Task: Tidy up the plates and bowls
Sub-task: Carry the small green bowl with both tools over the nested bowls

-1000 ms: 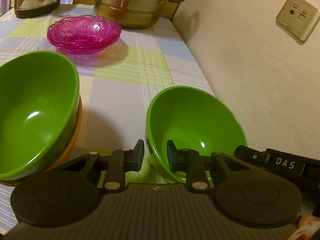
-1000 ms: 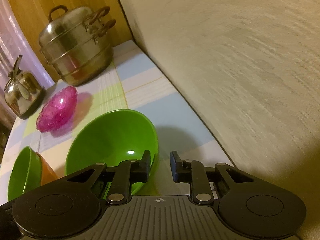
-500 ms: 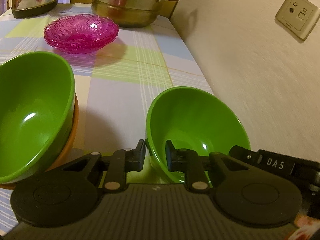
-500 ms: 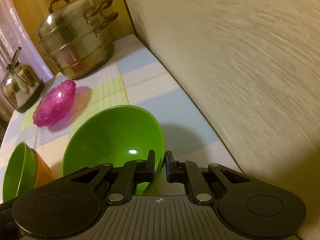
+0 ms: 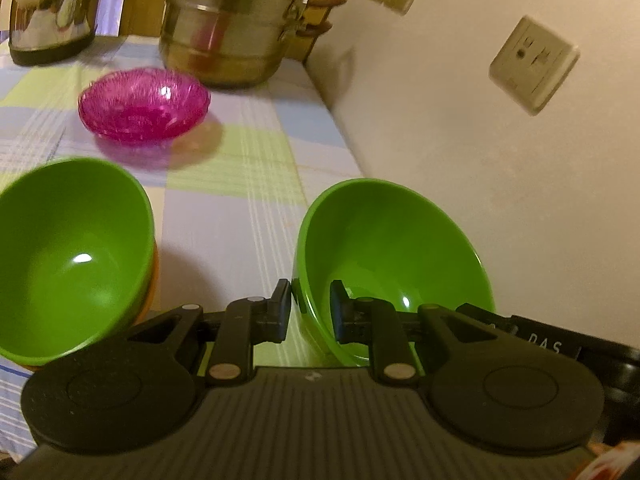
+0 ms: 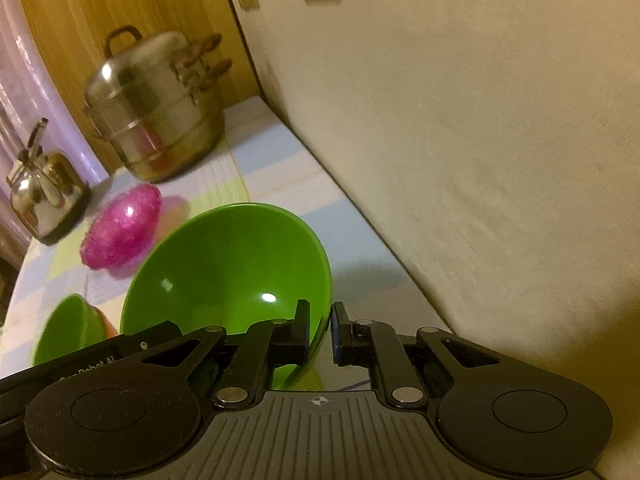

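A green bowl (image 5: pixel 392 256) is held at its near rim from both sides, lifted above the checked tablecloth. My left gripper (image 5: pixel 310 312) is shut on its left rim. My right gripper (image 6: pixel 321 330) is shut on its right rim, where the bowl (image 6: pixel 224 268) also shows. A second green bowl (image 5: pixel 68 256) sits nested in an orange bowl (image 5: pixel 154 280) at the left; both also show in the right wrist view (image 6: pixel 68 332). A pink glass dish (image 5: pixel 144 106) lies farther back.
A steel stacked steamer pot (image 5: pixel 236 20) and a steel kettle (image 5: pixel 52 12) stand at the back of the table. A wall (image 5: pixel 480 160) with a socket plate (image 5: pixel 534 66) runs close along the table's right edge.
The right gripper has shut on the green bowl's rim. Both grippers and the bowl have risen and tilted, so the pot and kettle show lower in view.
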### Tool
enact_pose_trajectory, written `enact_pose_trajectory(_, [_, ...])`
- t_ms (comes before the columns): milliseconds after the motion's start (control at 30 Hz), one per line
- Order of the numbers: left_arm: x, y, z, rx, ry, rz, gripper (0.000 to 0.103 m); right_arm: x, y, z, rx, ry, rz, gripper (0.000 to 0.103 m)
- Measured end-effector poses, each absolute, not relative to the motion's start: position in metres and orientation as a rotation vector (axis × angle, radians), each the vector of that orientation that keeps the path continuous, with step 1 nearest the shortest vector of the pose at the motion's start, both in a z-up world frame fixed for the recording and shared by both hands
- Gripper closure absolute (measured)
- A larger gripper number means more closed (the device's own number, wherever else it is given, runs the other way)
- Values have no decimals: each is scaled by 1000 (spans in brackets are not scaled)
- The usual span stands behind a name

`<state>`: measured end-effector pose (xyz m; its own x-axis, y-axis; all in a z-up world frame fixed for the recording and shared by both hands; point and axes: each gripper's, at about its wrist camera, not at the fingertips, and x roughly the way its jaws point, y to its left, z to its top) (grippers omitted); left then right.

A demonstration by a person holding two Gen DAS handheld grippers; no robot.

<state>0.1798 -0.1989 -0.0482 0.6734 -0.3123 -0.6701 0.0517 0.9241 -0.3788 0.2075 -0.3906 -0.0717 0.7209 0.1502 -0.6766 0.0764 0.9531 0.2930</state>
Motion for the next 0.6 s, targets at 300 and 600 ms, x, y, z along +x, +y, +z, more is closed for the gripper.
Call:
enact_pose_trajectory(300, [155, -158, -11, -372, 751, -184, 85, 183, -359, -26, 290, 702, 84, 93])
enact_pose_trajectory(600, [142, -92, 16, -404, 702, -94, 85, 180, -298, -2, 274, 684, 196, 93])
